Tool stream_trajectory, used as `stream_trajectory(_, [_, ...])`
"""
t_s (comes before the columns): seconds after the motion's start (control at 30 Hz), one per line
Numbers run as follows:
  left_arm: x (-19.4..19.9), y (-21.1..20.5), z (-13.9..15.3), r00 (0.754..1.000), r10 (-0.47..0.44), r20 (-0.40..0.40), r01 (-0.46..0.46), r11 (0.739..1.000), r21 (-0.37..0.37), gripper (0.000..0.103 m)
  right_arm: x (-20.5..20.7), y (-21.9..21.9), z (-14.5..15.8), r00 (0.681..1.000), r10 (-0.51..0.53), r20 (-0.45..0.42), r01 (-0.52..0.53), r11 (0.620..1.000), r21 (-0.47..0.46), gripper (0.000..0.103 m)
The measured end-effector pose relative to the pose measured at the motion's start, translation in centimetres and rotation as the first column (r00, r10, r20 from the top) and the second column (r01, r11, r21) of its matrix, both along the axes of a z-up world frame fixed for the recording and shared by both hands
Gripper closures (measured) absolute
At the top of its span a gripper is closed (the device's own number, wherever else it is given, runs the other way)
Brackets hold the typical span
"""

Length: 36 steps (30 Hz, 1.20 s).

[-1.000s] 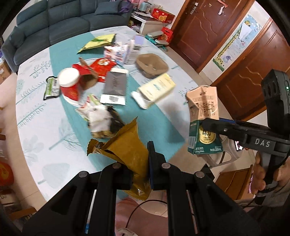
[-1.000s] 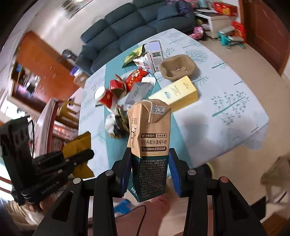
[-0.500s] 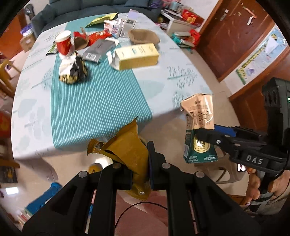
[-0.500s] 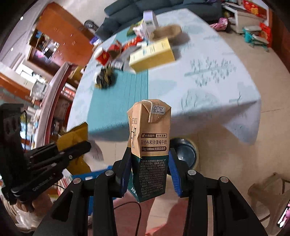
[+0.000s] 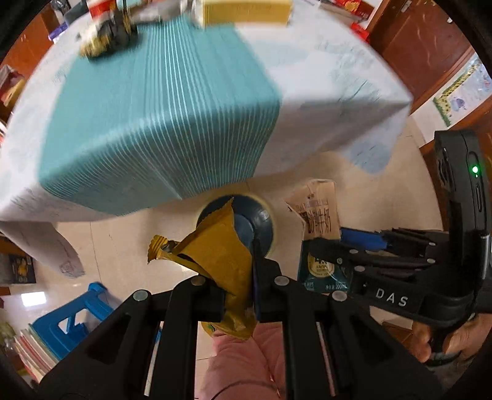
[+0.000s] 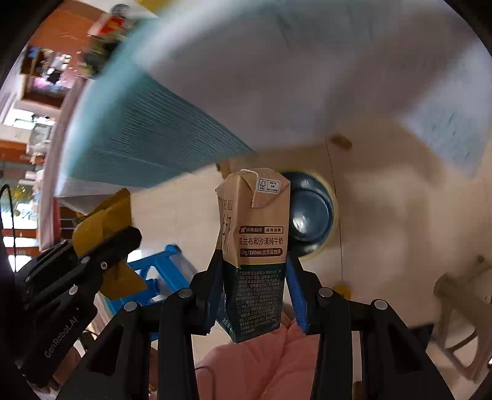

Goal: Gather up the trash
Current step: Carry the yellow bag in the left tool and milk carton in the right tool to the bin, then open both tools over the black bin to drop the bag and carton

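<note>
Below table edge, left tongs clamp wrapper, right tongs clamp carton

Two handheld grippers: the left gripper and the right gripper. One crumpled golden wrapper. One milk carton, brown above and dark green below. One dark blue bin on the floor. One blue plastic stool. One table with a teal striped runner. One yellow box on the far table, beside one blurred dark wrapper clump.
</note>
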State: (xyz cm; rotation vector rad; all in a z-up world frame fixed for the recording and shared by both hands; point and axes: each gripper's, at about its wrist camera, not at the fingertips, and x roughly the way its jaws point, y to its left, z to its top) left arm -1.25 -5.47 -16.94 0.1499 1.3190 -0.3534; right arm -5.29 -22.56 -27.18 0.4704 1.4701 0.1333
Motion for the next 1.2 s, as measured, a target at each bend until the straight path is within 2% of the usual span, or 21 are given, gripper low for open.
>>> stream_trajectory(0.03, [0.0, 0.0, -0.9, 1.000, 0.004, 0.000, -0.004, 1.000, 0.006, 0.093, 0.0, 0.0, -1.5, 1.000, -0.004, -0.013, 0.004, 1.000, -0.002, 0.064])
stream_trajectory(0.23, [0.7, 0.2, -10.8, 0.999, 0.043, -0.011, -0.042, 0.998, 0.037, 0.093, 0.8, 0.2, -11.9, 0.996, -0.051, -0.077, 0.051, 0.999, -0.004, 0.064])
stream_trajectory(0.37, [1.0, 0.2, -15.6, 0.998, 0.061, -0.014, -0.061, 0.998, 0.030, 0.093, 1.3, 0.1, -18.0, 0.989, -0.077, -0.126, 0.079, 0.997, 0.011, 0.064])
stream_trajectory(0.5, [1.2, -0.1, -19.7, 0.997, 0.081, -0.009, -0.081, 0.996, 0.025, 0.092, 2.6, -0.3, -20.9, 0.990, -0.055, -0.128, 0.055, 0.999, -0.002, 0.063])
stream_trajectory(0.57, [0.7, -0.2, -21.0, 0.997, 0.080, -0.009, -0.079, 0.997, 0.025, 0.085, 3.5, -0.2, -22.1, 0.990, -0.055, -0.126, 0.055, 0.998, -0.004, 0.057])
stream_trajectory(0.6, [0.7, -0.2, -21.5, 0.997, 0.080, -0.006, -0.079, 0.997, 0.024, 0.077, 3.8, -0.4, -22.5, 0.991, -0.064, -0.120, 0.065, 0.998, -0.001, 0.053])
stream_trajectory(0.63, [0.7, -0.6, -21.7, 0.997, 0.081, -0.003, -0.081, 0.996, 0.028, 0.063, 4.1, -0.4, -22.7, 0.990, -0.073, -0.117, 0.072, 0.997, -0.006, 0.044])
stream_trajectory(0.67, [0.7, -0.6, -22.1, 0.996, 0.084, 0.002, -0.084, 0.996, 0.031, 0.054, 4.1, -0.7, -22.9, 0.990, -0.080, -0.113, 0.079, 0.997, -0.008, 0.040])
stream_trajectory(0.73, [1.2, -0.8, -22.3, 0.995, 0.094, 0.019, -0.094, 0.995, 0.036, 0.038, 4.3, -1.1, -23.3, 0.990, -0.091, -0.110, 0.091, 0.996, -0.009, 0.039])
stream_trajectory(0.97, [2.8, 0.8, -21.1, 0.992, 0.119, 0.046, -0.122, 0.990, 0.067, 0.036, 4.3, -1.1, -20.6, 0.994, -0.082, -0.074, 0.080, 0.996, -0.036, 0.039])
stream_trajectory(1.07, [2.6, 1.2, -19.5, 0.990, 0.119, 0.070, -0.124, 0.990, 0.070, 0.036, 3.9, -0.8, -18.1, 0.996, -0.075, -0.042, 0.073, 0.996, -0.042, 0.039])
stream_trajectory(1.2, [1.4, 1.8, -16.2, 0.988, 0.128, 0.090, -0.134, 0.989, 0.065, 0.036, 2.6, 0.1, -13.2, 0.997, -0.070, -0.009, 0.070, 0.997, -0.042, 0.039])
